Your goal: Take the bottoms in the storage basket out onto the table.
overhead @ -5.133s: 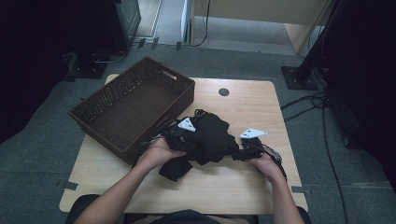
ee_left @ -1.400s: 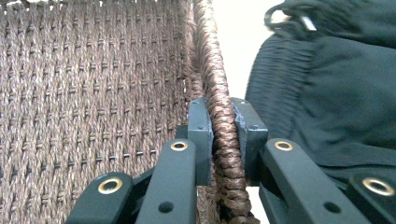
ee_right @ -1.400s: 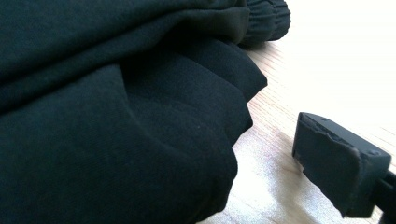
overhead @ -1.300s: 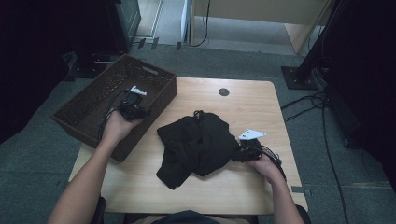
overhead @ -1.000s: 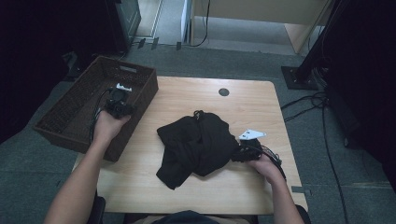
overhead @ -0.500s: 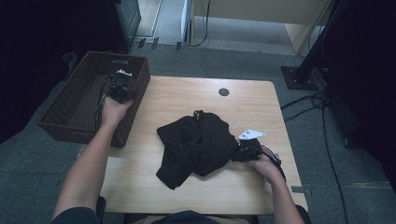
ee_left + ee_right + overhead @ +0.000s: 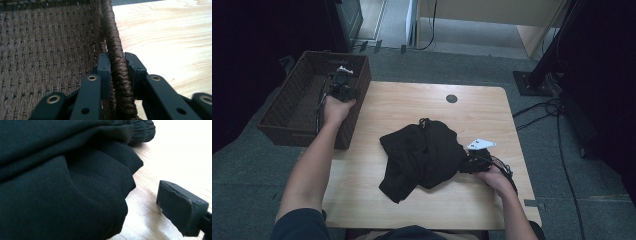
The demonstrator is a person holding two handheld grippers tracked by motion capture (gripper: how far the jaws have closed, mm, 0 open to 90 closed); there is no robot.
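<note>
A dark brown wicker basket (image 7: 287, 115) sits at the table's far left corner, hanging over the left edge. My left gripper (image 7: 343, 82) grips the basket's right rim (image 7: 117, 50). Its pads (image 7: 103, 72) stand on either side of the rope edge and touch it, and the jaws have just been opening a little. A crumpled black garment (image 7: 422, 155) lies on the middle of the table. My right gripper (image 7: 466, 162) rests at the garment's right edge, jaws wide. One pad (image 7: 175, 210) stands apart from the cloth (image 7: 62, 182), which hides the other pad.
The light wooden table (image 7: 412, 100) has a round black grommet (image 7: 451, 98) near its far edge. Cables (image 7: 557, 115) and a black stand base (image 7: 532, 82) lie on the floor to the right.
My left hand has dragged the basket leftward and farther away, from beside the garment to the table's far left corner. The right hand and the garment have stayed put.
</note>
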